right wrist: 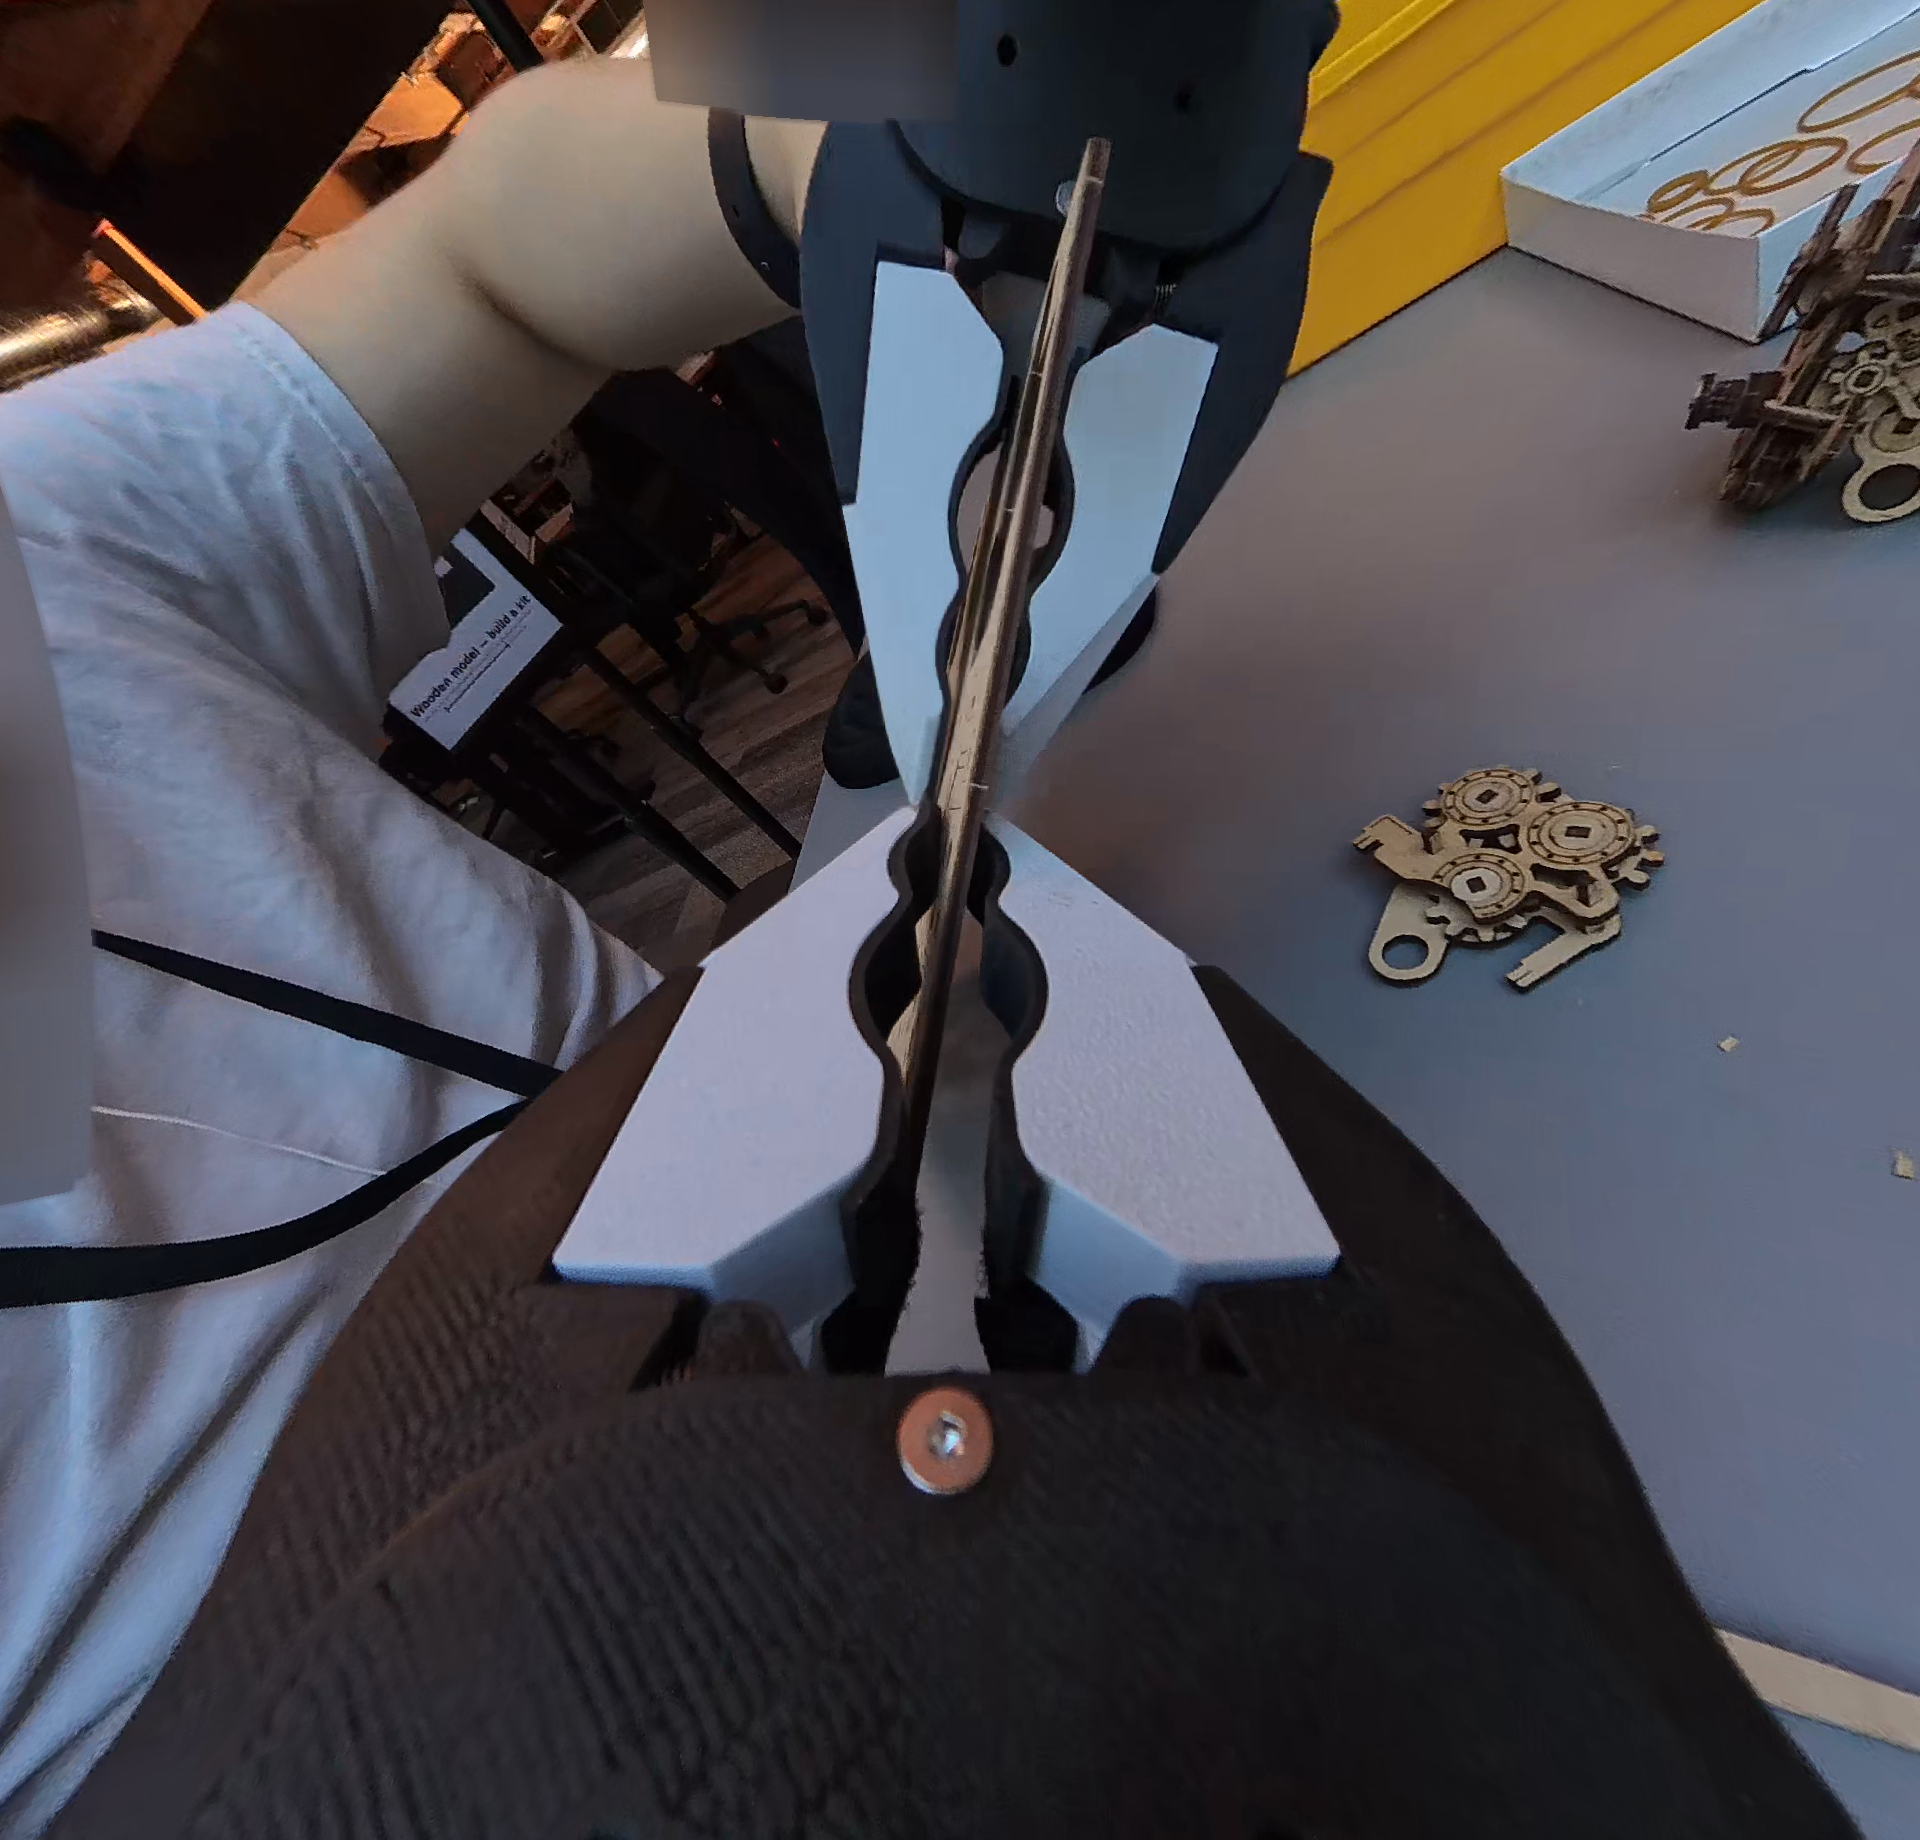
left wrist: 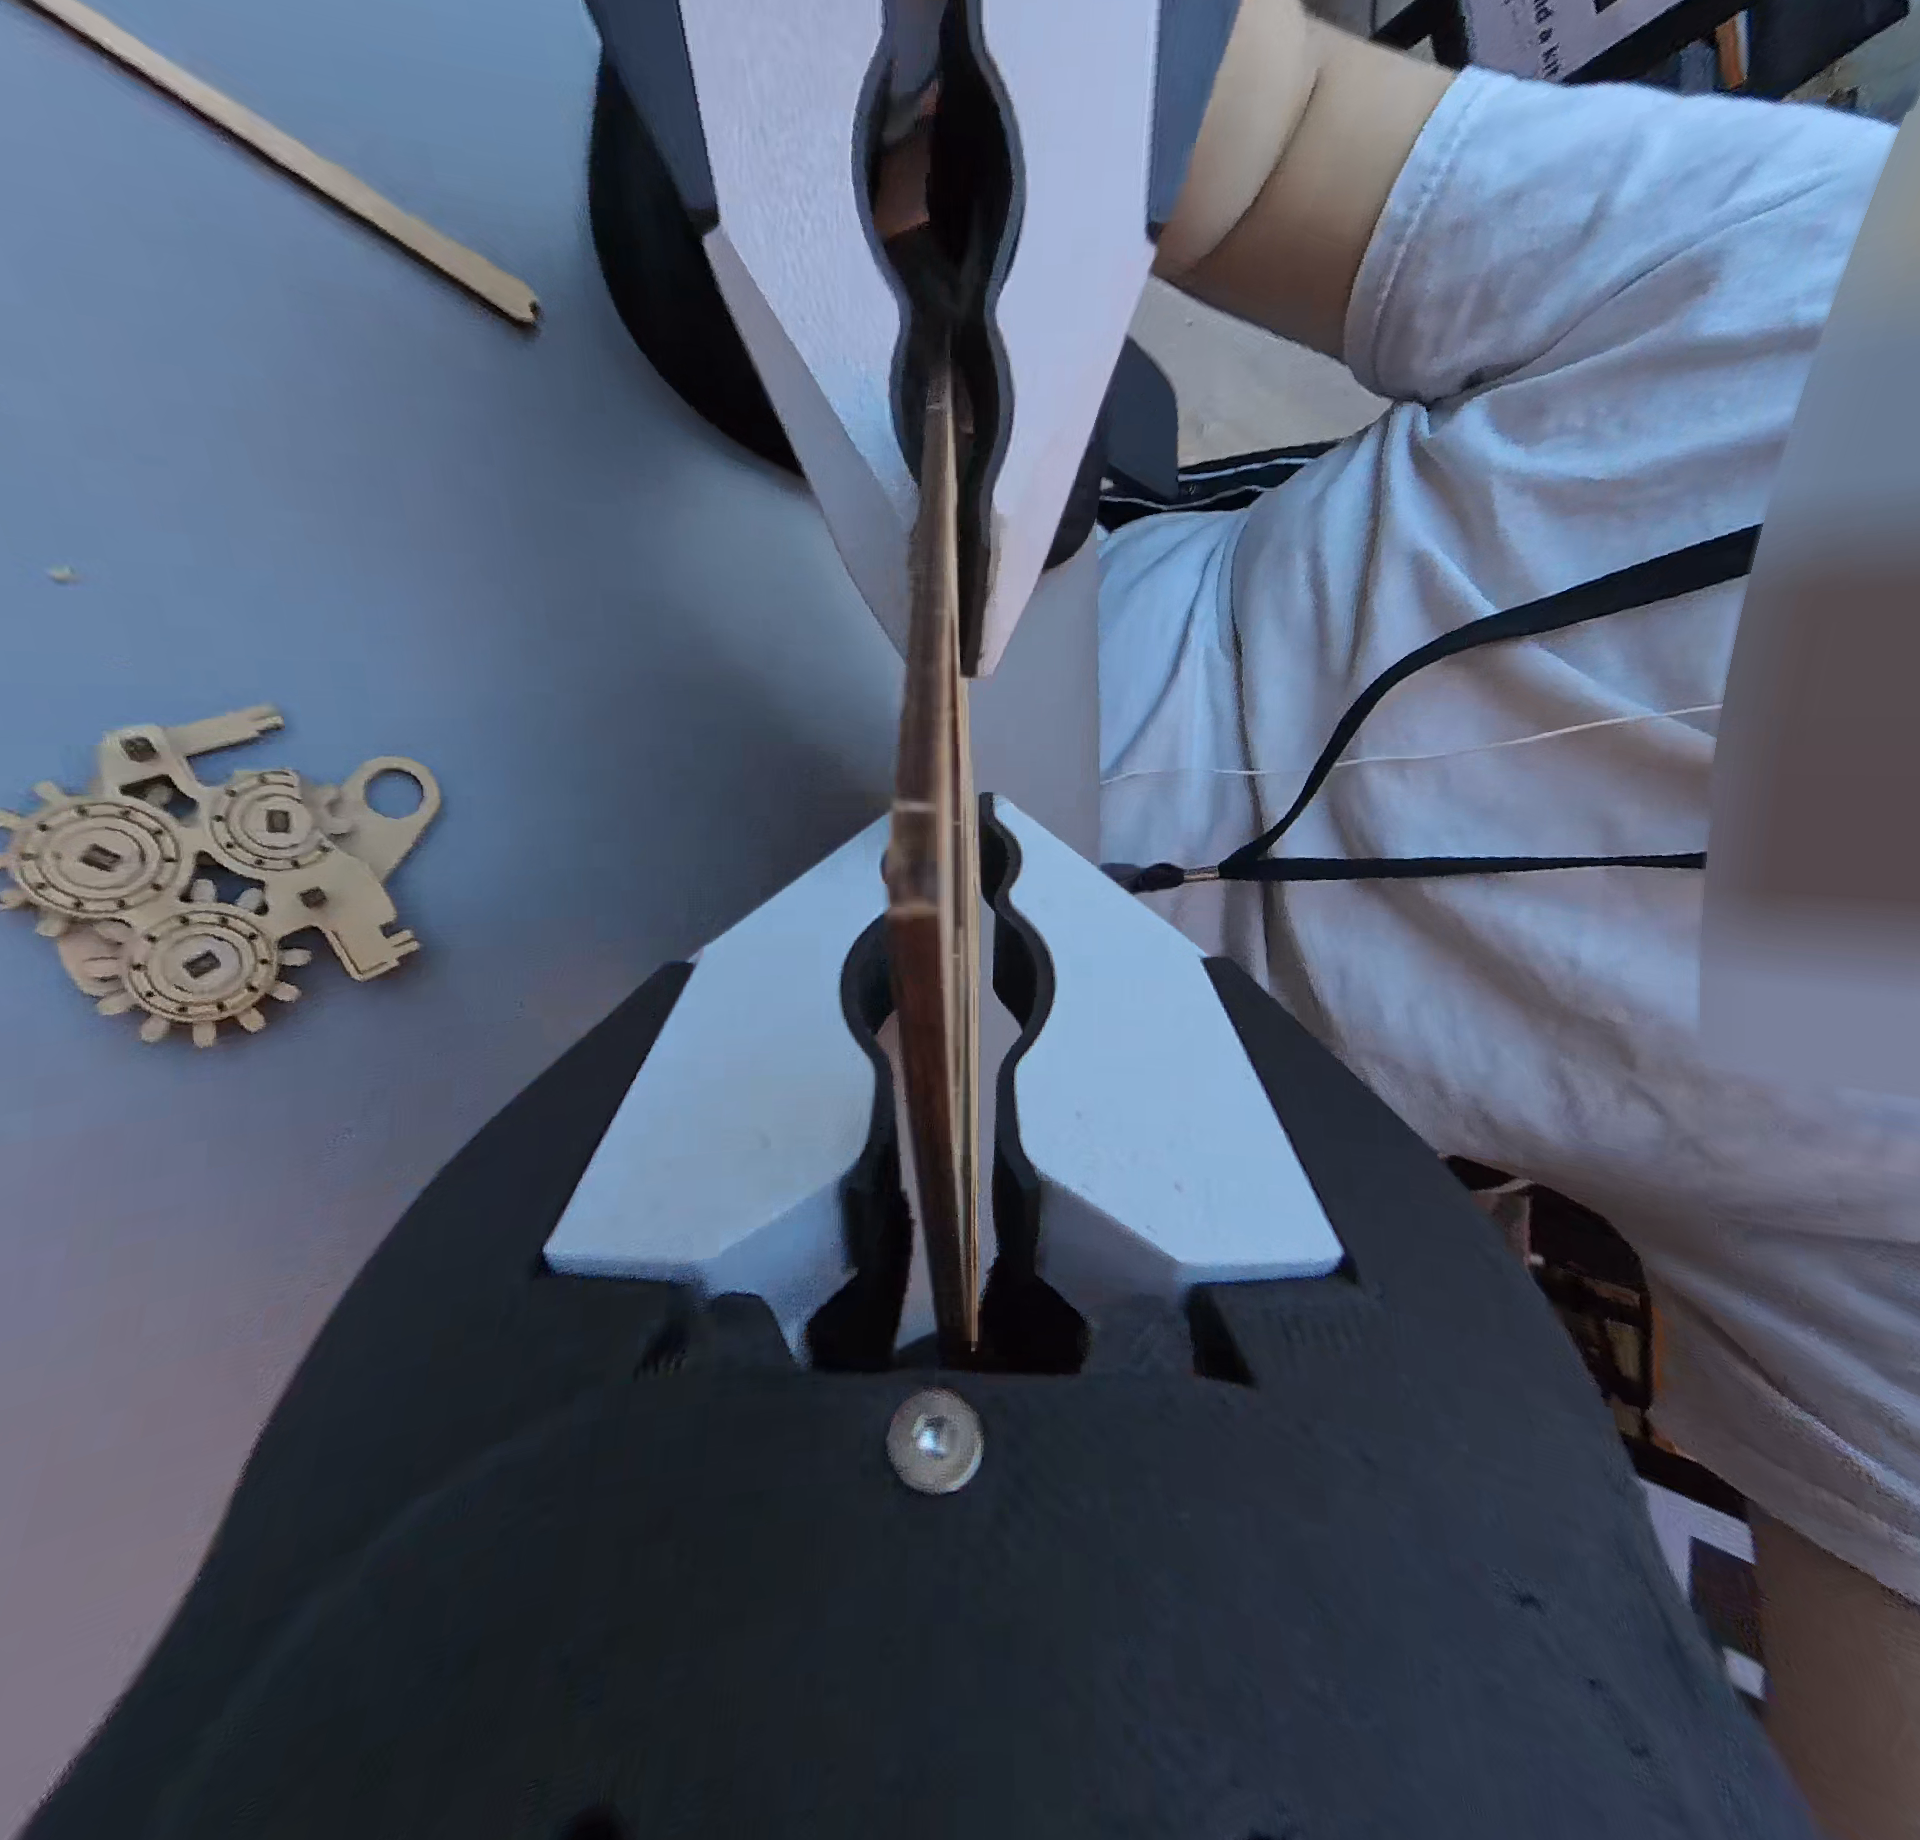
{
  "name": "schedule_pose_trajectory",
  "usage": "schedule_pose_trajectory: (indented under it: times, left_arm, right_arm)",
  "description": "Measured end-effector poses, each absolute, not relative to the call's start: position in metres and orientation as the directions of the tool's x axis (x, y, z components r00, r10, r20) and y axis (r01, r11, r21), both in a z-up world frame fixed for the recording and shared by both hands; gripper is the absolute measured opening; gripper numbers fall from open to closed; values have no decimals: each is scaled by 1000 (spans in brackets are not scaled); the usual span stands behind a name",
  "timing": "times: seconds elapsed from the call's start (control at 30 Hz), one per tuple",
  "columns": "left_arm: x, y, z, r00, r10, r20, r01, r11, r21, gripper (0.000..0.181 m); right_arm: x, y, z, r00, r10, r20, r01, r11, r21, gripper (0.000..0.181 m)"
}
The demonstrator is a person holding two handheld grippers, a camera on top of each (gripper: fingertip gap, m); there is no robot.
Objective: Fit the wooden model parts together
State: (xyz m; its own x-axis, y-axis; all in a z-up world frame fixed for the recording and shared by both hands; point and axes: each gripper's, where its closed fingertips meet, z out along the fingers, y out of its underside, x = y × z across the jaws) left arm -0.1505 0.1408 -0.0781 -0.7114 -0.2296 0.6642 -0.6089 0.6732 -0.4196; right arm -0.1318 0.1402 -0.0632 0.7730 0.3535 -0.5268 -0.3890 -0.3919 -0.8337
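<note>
The two grippers meet tip to tip above the grey table, and a thin wooden sheet stands edge-on between them, running from one set of fingers into the other. The left gripper has its white fingers pressed in on the near end of that sheet, which reaches back deep into the slot between them. The right gripper pinches the same wooden sheet from the opposite end, its jaws closed onto the thin edge. From the right wrist view the sheet leans slightly, its far end poking up past the other gripper's black body. Off to one side a flat cluster of wooden gears lies on the table, well apart from the held piece, and a long wooden strip lies farther out. A half-built wooden model sits near a white box and a yellow bin.
</note>
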Motion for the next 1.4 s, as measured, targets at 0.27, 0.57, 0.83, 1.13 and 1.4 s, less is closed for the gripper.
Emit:
schedule_pose_trajectory:
  times: [0.27, 0.57, 0.83, 1.13, 1.4]
  left_arm:
    - [-163, 143, -85, -671, -305, 675, -651, 678, -341, 0]
    - [-163, 140, -86, -645, -342, 683, -666, 690, -282, 0]
    - [-161, 131, -78, -661, -296, 689, -653, 680, -334, 8]
    - [-151, 128, -79, -656, -339, 674, -685, 643, -343, 1]
    - [-154, 128, -81, -658, -386, 646, -689, 654, -312, 1]
  right_arm:
    - [-139, 142, -68, 715, 393, -579, -420, -420, -805, 2]
    - [-138, 137, -72, 741, 383, -551, -376, -443, -814, 4]
    - [-140, 132, -66, 759, 393, -519, -339, -442, -830, 2]
    - [-135, 134, -68, 746, 364, -558, -389, -442, -808, 3]
    - [-136, 132, -73, 790, 368, -491, -304, -460, -834, 4]
